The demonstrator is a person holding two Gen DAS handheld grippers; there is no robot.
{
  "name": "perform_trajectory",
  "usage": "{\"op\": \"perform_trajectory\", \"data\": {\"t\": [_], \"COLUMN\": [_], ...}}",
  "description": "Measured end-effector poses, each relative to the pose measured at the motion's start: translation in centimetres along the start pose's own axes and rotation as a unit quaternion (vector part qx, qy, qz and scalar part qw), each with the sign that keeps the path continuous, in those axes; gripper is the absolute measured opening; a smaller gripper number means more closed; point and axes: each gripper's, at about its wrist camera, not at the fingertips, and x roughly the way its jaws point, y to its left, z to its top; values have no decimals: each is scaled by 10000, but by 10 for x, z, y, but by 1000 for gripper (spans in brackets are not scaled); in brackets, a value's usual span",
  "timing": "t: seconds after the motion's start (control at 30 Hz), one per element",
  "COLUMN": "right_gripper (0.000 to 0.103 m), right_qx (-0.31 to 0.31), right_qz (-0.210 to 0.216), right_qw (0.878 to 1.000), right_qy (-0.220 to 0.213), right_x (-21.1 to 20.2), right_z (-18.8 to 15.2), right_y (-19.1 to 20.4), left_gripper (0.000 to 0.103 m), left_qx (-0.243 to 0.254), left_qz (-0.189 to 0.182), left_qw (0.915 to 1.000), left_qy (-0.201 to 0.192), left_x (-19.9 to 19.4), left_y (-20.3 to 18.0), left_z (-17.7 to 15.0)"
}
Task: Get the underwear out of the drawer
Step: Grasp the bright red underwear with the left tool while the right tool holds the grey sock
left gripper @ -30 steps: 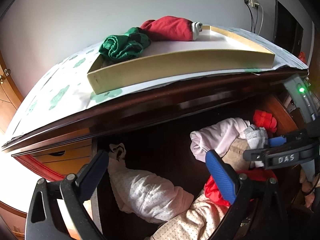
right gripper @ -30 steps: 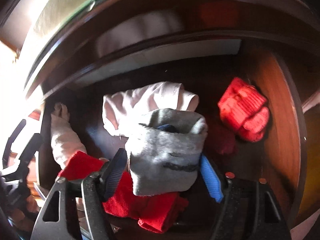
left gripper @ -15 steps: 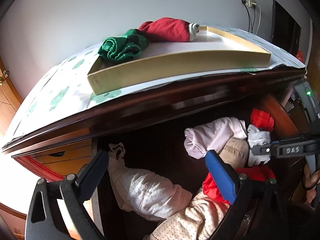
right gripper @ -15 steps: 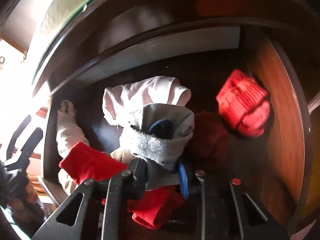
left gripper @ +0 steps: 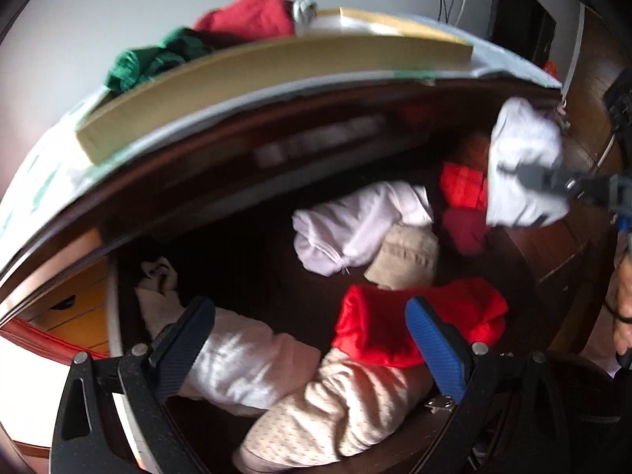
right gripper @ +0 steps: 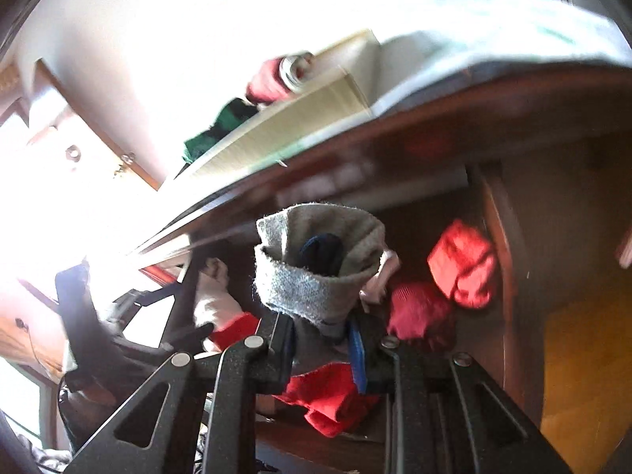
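Observation:
My right gripper [right gripper: 320,345] is shut on a folded grey piece of underwear [right gripper: 316,272] with a dark blue lining, held up above the open dark wooden drawer [right gripper: 509,276]. In the left wrist view the same grey bundle [left gripper: 521,150] hangs at the right, clamped by the right gripper [left gripper: 553,181], level with the dresser's front edge. My left gripper [left gripper: 308,316] stands open over the drawer's near part, above a red garment [left gripper: 418,324] and a dotted cream one [left gripper: 335,407], touching neither.
The drawer also holds a pale pink roll [left gripper: 355,229], a beige piece [left gripper: 407,256] and folded red items [left gripper: 462,185]. On the dresser top, a shallow cardboard tray [left gripper: 276,67] carries green [left gripper: 150,63] and red [left gripper: 249,19] garments. A person's hand [left gripper: 624,296] shows at the right edge.
The right gripper closed on the grey underwear and lifted it out of the pile toward the dresser top. The left gripper tipped down toward the drawer, still open.

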Motion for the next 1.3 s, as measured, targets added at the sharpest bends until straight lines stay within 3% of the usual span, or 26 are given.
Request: {"op": "perform_trajectory", "data": {"t": [0.07,0.27,0.37,0.4,0.47,0.53,0.63,0.87,0.93,1.07,1.1,1.3], "right_gripper": [25,25,25,25,25,25,25,25,25,25,25,25], "right_qx": [-151,-242,-198,-195,-175,-107,-1,98,148,109,89,28], "right_qz": [20,105,134,129,93,74,91,55,54,48,47,68], "right_qw": [9998,9994,9993,9992,9992,9992,9993,9990,9987,9981,9980,9979], "right_qy": [-130,-233,-300,-325,-352,-372,-373,-441,-488,-599,-620,-639], "right_x": [-6,-14,-21,-21,-19,-19,-19,-22,-24,-30,-31,-33], "right_z": [1,0,0,1,2,2,1,1,2,3,4,6], "right_y": [7,14,12,13,15,11,5,-2,-4,-1,1,8], "left_gripper": [99,99,86,76,69,53,40,29,21,16,5,3], "left_qx": [-35,-405,-592,-675,-740,-693,-747,-523,-499,-406,-406,-521], "left_qz": [-38,-879,-1075,-1206,-1288,-1294,-1602,-1699,-1657,-1426,-1383,-1367], "left_qw": [9998,9901,9862,9834,9814,9824,9785,9831,9847,9887,9891,9881], "left_qy": [206,1020,1113,1178,1219,1157,1061,434,202,-224,-308,-477], "left_x": [10,49,56,59,63,63,61,29,13,-13,-18,-24], "left_y": [-3,-18,-23,-26,-31,-37,-41,-47,-44,-35,-34,-10], "left_z": [2,8,14,15,16,17,15,13,14,17,17,20]}}
